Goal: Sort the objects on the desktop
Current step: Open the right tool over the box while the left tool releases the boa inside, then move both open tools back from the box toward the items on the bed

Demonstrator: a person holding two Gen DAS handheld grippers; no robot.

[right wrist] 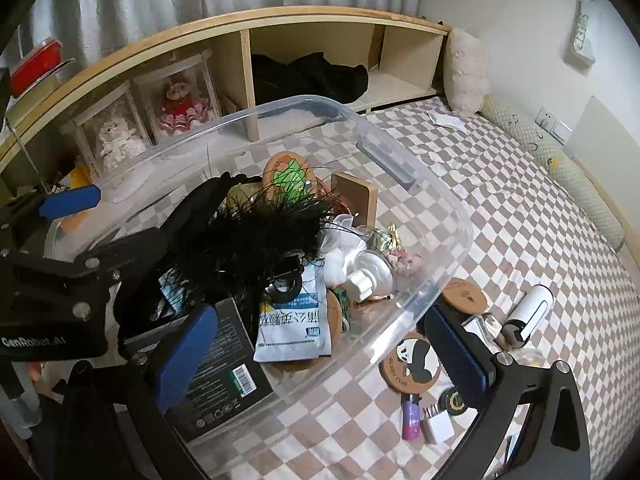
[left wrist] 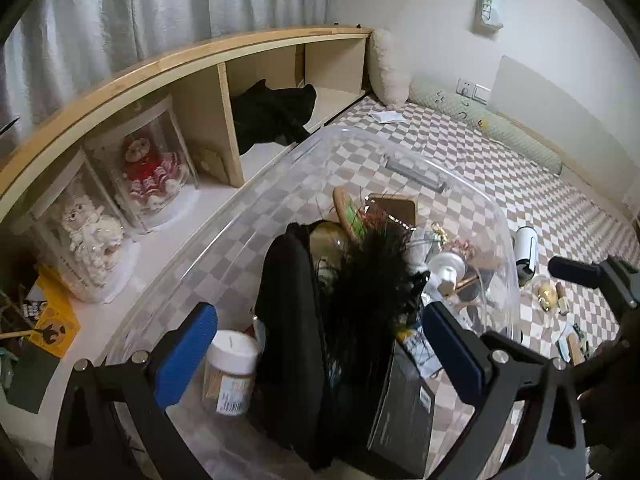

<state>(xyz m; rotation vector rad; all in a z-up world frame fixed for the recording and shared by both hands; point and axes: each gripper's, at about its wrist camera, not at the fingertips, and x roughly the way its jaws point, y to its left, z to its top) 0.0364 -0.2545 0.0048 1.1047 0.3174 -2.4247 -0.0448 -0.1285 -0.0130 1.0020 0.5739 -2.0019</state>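
A clear plastic bin [right wrist: 420,292] sits on the checkered surface, full of objects: a black feathery item [right wrist: 256,240], a black box [right wrist: 224,368], a white medicine packet [right wrist: 296,320], a wooden block [right wrist: 356,196]. My left gripper [left wrist: 320,344] is open above the bin, its jaws either side of a black pouch [left wrist: 292,340] and the feathers without touching them. It also shows in the right wrist view [right wrist: 76,220]. My right gripper [right wrist: 320,352] is open and empty over the bin's near rim. Outside the bin lie a panda coaster [right wrist: 410,362], a purple lighter [right wrist: 411,416] and a white charger [right wrist: 438,426].
A wooden shelf [right wrist: 248,92] behind the bin holds two cased dolls and black cloth. A white cylinder [right wrist: 532,312] and a wooden coaster [right wrist: 466,296] lie right of the bin. A toothpick jar [left wrist: 230,372] stands in the bin. Pillows line the wall.
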